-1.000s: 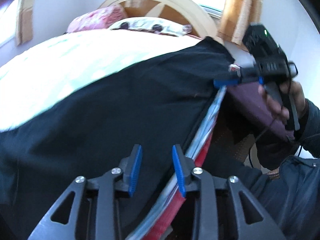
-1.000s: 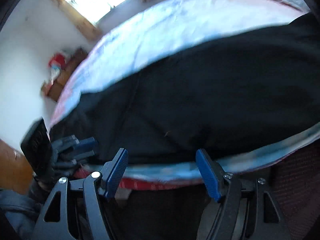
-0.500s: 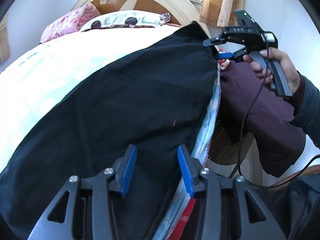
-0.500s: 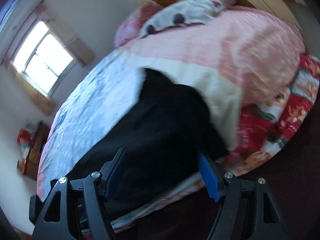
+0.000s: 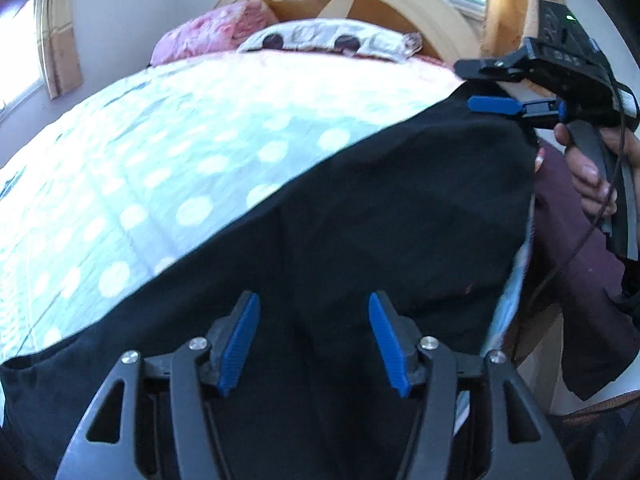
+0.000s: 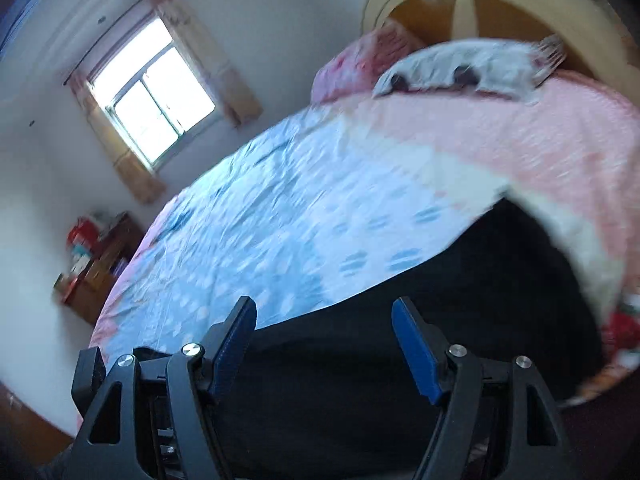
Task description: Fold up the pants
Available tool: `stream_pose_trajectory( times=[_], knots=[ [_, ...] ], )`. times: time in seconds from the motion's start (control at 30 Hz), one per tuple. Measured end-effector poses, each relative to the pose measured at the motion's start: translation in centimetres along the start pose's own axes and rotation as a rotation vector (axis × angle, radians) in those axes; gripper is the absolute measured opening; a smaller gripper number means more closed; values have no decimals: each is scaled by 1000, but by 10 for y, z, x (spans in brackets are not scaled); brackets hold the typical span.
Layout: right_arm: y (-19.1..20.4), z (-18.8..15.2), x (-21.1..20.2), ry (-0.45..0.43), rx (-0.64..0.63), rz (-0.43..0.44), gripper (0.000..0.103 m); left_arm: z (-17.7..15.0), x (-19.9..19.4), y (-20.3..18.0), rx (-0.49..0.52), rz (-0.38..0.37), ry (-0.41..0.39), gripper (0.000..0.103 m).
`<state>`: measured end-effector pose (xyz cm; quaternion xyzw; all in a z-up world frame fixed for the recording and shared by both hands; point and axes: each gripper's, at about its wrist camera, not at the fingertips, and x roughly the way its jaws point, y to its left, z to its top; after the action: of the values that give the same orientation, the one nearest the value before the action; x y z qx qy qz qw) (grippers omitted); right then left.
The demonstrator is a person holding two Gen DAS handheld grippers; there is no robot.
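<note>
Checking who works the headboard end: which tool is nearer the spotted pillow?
Right. The right tool hovers at the black pants' far corner, just below the spotted pillow; the left tool is over the pants' near end.

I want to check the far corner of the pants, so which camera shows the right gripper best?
The left wrist view: it shows the right gripper from the side, open at the corner of the black pants. The right wrist view shows only its own fingers above the pants.
</note>
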<state>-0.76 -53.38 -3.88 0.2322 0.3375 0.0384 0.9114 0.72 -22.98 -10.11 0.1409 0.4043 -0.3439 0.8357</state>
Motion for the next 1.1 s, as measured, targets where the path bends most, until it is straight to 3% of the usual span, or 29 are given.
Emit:
stream_pose_trajectory(
  times=[0.1,0.27,0.43,0.7,0.87,0.97,1.1],
  knots=[
    [-17,-3,31,68,45,-32,72,-5,2,4,-7,-4,10,60],
    [-8,-8,35,72,-62,-64,72,-4,5,4,-18,-17,6,68],
    [-21,-6,14,45,37,-21,72,-1,4,-3,-8,-10,14,70],
    [-44,-24,-29,-12,91,-70,72,4,10,-1,-20,24,8,71],
    [-24,-38,-32,9,27,-91,72,-8,-16,23,-6,150,-22,76],
    [3,-46,-21,40,-68,-74,72,-20,-38,67,-52,253,-29,76],
    [39,-61,-4,71,-209,-43,72,-38,-53,134,-153,375,-3,85]
  ],
)
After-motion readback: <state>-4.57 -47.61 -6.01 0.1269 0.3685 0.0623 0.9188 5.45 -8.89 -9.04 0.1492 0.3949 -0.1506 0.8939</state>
